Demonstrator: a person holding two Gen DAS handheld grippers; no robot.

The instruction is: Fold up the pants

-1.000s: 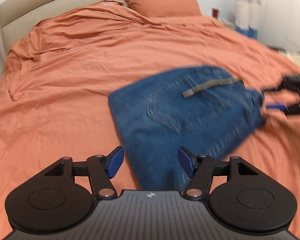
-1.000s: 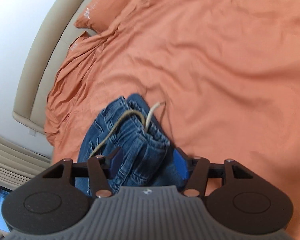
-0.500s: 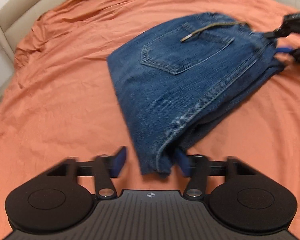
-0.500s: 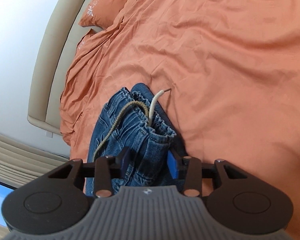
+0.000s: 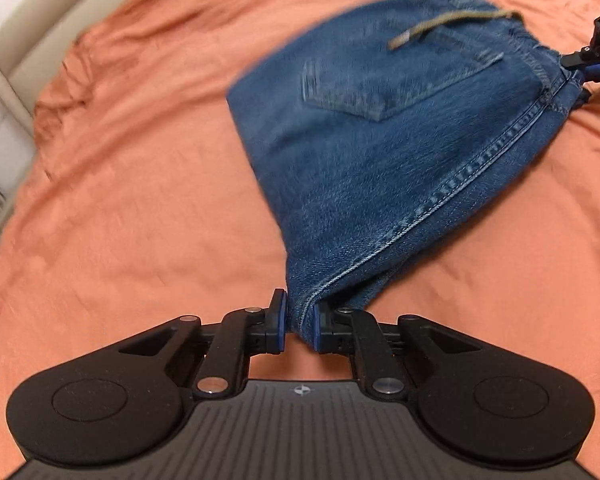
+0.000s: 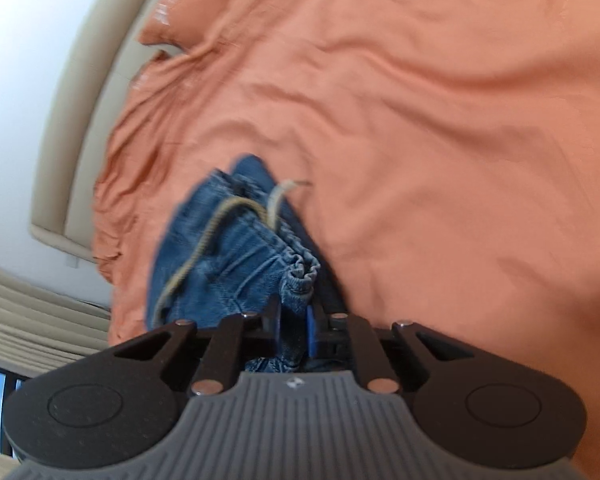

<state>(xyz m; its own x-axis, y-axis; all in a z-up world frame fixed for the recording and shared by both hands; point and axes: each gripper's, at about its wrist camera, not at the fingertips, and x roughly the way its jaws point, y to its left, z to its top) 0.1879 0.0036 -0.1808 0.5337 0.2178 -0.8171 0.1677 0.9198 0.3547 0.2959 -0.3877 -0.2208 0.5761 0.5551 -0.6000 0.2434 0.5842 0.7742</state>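
The left gripper (image 5: 299,320) has just been closing and is now clenched on a bunched lower corner of the folded blue jeans (image 5: 380,152), denim squeezed between its blue pads (image 5: 278,320). From that pinch the jeans fan out, away from the camera, across an orange bedspread (image 5: 140,200), back pocket (image 5: 392,84) facing up and a tan drawstring (image 5: 452,26) lying near the waistband. At the far waistband corner of the jeans, the right gripper (image 5: 592,66) shows as a dark shape touching the cloth.

In the right wrist view, the right gripper (image 6: 294,324) has likewise just been closing and now grasps the gathered elastic waistband (image 6: 300,276), fabric filling the gap between its pads. Beyond the waistband the drawstring (image 6: 204,240) loops over the denim, and past the jeans lies rumpled orange bedspread (image 6: 420,120), with a beige headboard (image 6: 80,120) further off.

Judging from this, both ends of one long edge of the jeans are held, ready for a lift or a further fold. To do it well, both hands should probably rise together and keep the edge taut, so the layers stay aligned. The pinched corner looks thick; a slip there could spill the inner layers. The loose drawstring may snag or end up trapped in the fold.
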